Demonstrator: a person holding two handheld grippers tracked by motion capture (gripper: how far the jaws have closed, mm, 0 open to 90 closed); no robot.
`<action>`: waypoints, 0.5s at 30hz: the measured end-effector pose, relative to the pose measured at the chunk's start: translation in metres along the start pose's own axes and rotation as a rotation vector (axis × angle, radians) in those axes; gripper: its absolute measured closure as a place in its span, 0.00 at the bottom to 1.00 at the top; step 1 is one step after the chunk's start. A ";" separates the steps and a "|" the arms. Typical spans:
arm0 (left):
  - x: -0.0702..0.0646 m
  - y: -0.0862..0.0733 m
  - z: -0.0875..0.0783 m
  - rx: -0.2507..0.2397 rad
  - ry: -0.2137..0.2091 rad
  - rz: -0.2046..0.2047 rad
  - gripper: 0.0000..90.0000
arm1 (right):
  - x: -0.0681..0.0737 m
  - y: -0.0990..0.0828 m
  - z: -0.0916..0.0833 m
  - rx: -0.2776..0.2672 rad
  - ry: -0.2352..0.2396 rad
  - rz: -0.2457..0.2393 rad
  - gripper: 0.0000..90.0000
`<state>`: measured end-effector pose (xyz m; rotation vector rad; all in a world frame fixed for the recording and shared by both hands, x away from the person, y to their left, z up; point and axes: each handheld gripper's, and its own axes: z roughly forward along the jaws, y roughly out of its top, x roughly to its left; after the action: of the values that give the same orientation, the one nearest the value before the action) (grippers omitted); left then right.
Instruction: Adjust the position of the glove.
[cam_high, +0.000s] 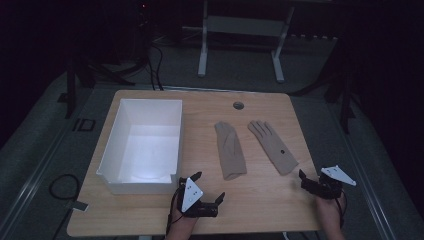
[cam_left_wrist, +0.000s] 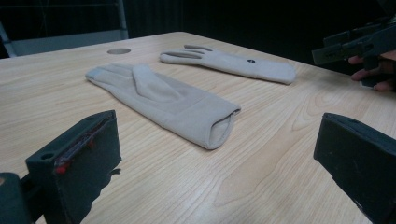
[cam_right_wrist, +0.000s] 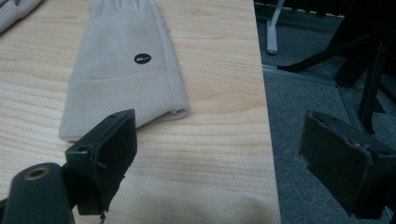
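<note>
In the right gripper view, the top edge cuts off the dotted glove's (cam_right_wrist: 123, 79) fingers.

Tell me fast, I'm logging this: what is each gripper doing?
Left gripper: open, holding nothing.
Right gripper: open, holding nothing.

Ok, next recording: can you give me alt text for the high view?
Two beige gloves, the left glove and the right glove, lie flat side by side on a wooden table, beside an empty white box. Near the table's front edge, a person's hands hold the left gripper and the right gripper, both open and holding nothing.
</note>
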<state>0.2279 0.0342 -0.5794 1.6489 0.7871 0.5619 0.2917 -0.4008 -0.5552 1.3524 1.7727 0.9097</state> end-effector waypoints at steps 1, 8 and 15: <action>0.000 0.000 0.000 0.002 0.000 0.000 0.01 | 0.000 0.000 0.000 0.006 0.003 0.000 0.13; -0.002 0.000 0.000 -0.004 0.021 0.011 0.01 | 0.000 0.002 0.000 0.038 0.002 -0.018 0.12; -0.001 0.000 -0.001 -0.007 0.010 0.011 0.01 | 0.004 0.014 -0.008 0.052 0.015 -0.017 0.16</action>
<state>0.2263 0.0337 -0.5795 1.6453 0.7832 0.5803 0.2905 -0.3948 -0.5392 1.3644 1.8280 0.8730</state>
